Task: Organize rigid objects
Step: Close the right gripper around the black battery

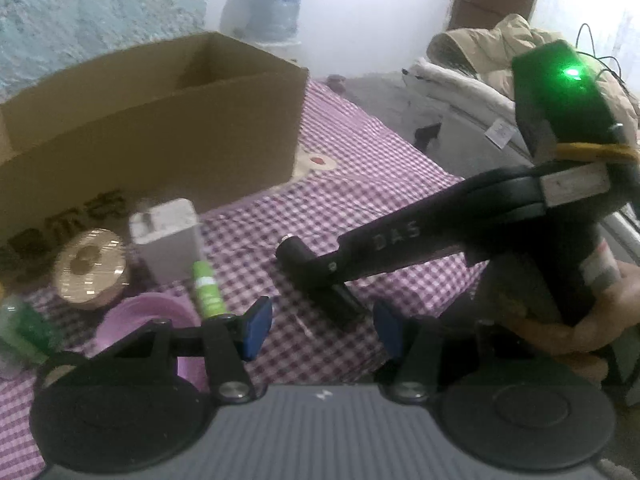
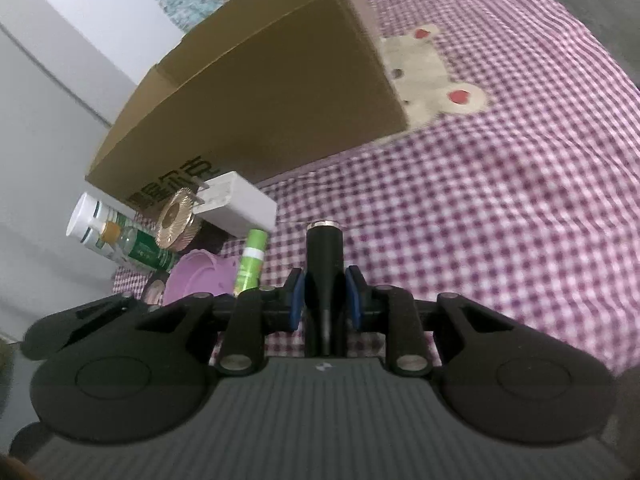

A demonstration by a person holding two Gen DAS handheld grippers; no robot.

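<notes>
One open cardboard box (image 2: 256, 92) sits at the back of the checked cloth (image 2: 500, 220), with the white adapter (image 2: 236, 204), gold disc (image 2: 175, 222), bottle (image 2: 120, 240), purple bowl (image 2: 196, 276) and green tube (image 2: 250, 262) clustered just in front of it. Your right gripper (image 2: 325, 295) is pinched on a black flashlight-like cylinder (image 2: 325, 256), mid-barrel, just off the cloth; it looks rigid, light and smooth, so probably slippery — keep the pads square on the barrel. Your left gripper (image 1: 320, 330) is half spread, holding nothing.
</notes>
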